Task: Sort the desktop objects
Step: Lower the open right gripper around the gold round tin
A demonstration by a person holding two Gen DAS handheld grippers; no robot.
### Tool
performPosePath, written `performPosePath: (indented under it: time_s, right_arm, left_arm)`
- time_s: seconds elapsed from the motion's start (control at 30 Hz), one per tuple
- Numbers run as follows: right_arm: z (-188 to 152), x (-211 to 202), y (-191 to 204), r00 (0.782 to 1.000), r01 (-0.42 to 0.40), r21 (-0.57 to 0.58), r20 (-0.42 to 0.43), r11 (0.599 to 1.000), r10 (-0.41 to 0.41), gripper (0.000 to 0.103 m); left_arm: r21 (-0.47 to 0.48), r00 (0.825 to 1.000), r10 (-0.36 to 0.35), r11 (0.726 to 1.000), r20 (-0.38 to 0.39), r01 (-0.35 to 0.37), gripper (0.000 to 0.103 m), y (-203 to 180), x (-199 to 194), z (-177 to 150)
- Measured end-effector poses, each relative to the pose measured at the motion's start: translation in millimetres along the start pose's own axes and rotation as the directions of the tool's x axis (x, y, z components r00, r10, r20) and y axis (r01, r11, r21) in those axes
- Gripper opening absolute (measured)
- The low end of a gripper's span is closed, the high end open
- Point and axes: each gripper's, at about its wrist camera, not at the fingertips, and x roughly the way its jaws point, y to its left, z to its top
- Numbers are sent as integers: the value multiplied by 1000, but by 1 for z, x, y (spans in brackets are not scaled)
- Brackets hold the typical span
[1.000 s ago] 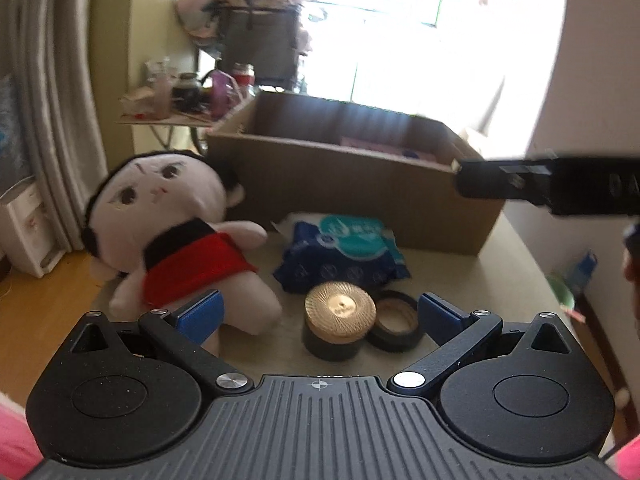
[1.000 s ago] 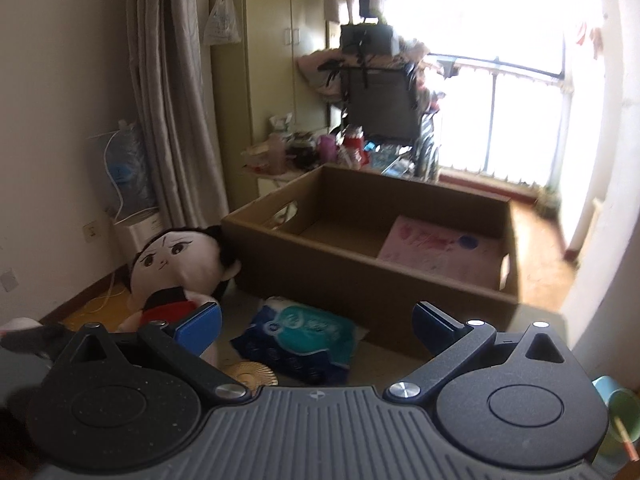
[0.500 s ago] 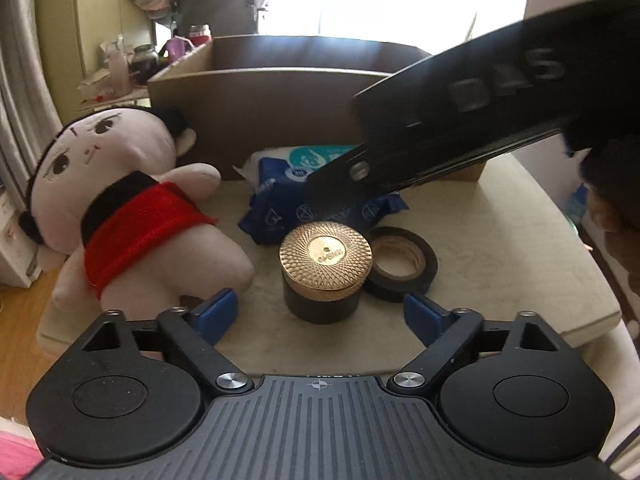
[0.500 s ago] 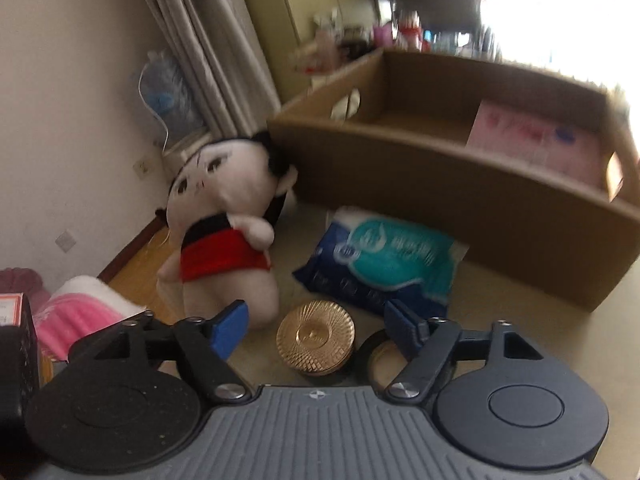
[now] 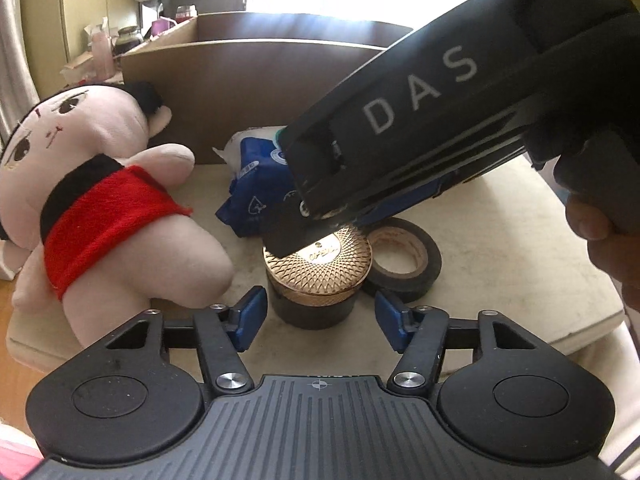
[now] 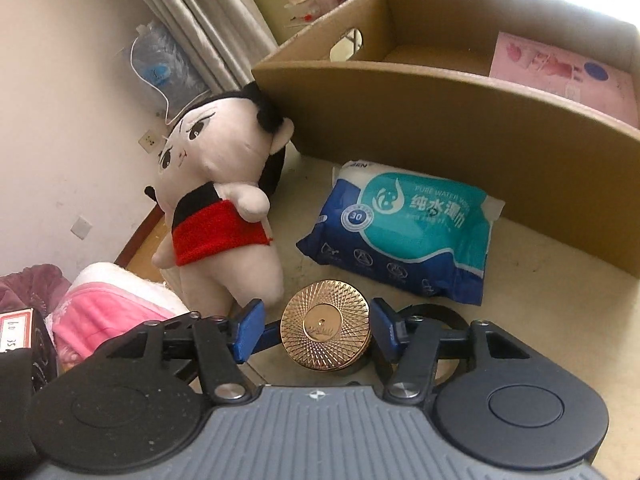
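A black jar with a gold patterned lid [image 5: 318, 270] stands on the beige table, next to a black tape roll [image 5: 404, 258]. My left gripper [image 5: 318, 316] is open, its blue pads on either side of the jar, a little short of it. My right gripper [image 6: 318, 330] is open and comes down over the same jar [image 6: 325, 336], a pad on each side of the lid; its body [image 5: 420, 120] crosses the left wrist view. A plush doll [image 6: 224, 216] lies to the left. A blue wet-wipes pack [image 6: 404, 232] lies behind the jar.
An open cardboard box [image 6: 440, 120] stands at the back of the table and holds a pink flat item [image 6: 568, 72]. A pink blanket [image 6: 108, 312] lies off the table's left side. A cluttered side table [image 5: 104, 52] stands behind.
My right gripper has swung down from above the box to straddle the gold-lidded jar. My left gripper has moved closer to the jar. Both stayed open.
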Motion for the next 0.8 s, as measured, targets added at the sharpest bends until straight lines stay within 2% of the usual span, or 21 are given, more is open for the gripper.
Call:
performPosePath:
  time_s: [0.4, 0.57, 0.7, 0.8]
  right_arm:
    - [-3, -2, 2, 1000, 1, -28, -10, 1000, -1, 60]
    - [-7, -6, 5, 999, -42, -42, -30, 998, 41, 58]
    - [-10, -10, 8, 1000, -11, -66, -11, 998, 10, 58]
    - [-7, -13, 3, 1000, 4, -43, 12, 999, -4, 58]
  left_arm:
    - [-18, 1000, -6, 1000, 3, 6, 58, -2, -5, -4]
    - [-10, 1000, -18, 1000, 10, 18, 58, -7, -12, -9]
    - [-2, 1000, -26, 1000, 14, 26, 58, -11, -16, -14]
    - [0, 1000, -12, 1000, 13, 12, 58, -13, -17, -16]
